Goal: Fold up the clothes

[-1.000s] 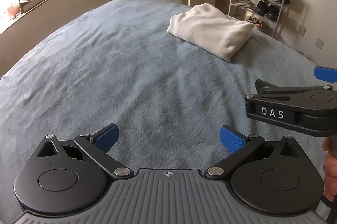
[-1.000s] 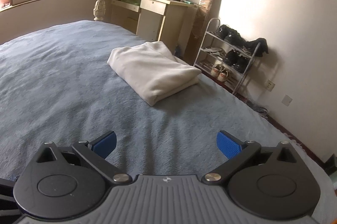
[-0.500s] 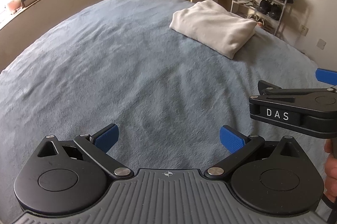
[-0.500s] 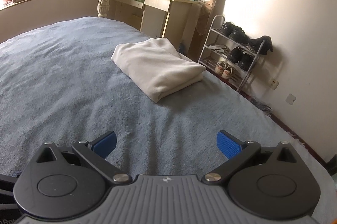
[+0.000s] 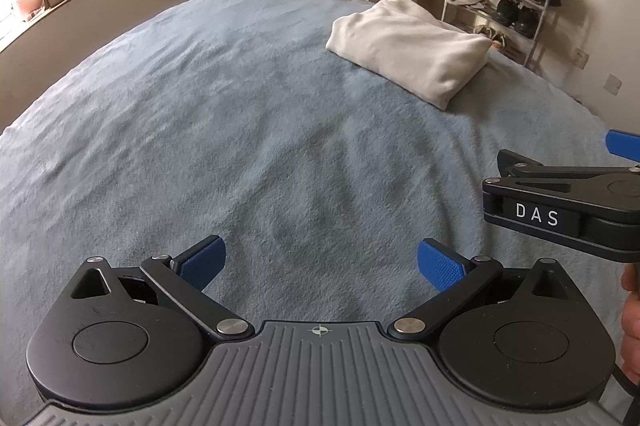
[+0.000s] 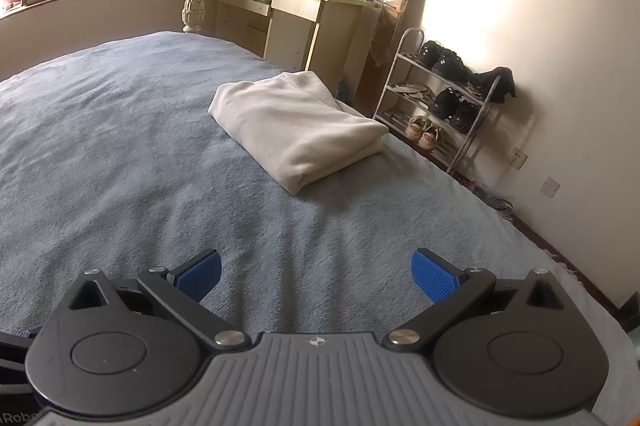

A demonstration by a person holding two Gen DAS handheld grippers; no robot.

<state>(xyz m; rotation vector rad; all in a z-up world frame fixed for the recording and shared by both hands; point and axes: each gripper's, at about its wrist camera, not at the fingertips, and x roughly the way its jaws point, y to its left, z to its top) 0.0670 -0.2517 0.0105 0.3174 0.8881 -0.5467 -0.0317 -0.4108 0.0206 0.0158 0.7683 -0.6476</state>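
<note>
Folded cream garment [image 6: 296, 130] lies on the blue bed cover [image 6: 120, 154], on the side towards the shoe rack [image 6: 448, 94].

Left gripper [image 5: 320, 262] and right gripper [image 6: 316, 270] hover well short of the garment, jaws spread wide, holding nothing; it looks soft, light and floppy, best pinched at its thick folded edge.

A bed [image 5: 224, 130] covered by a blue-grey fleecy blanket [image 6: 120, 154] fills both views. On it lies 1 cream garment [image 6: 296, 128], folded into a thick rectangle, near the far right side of the bed. The blanket shows shallow wrinkles.
</note>
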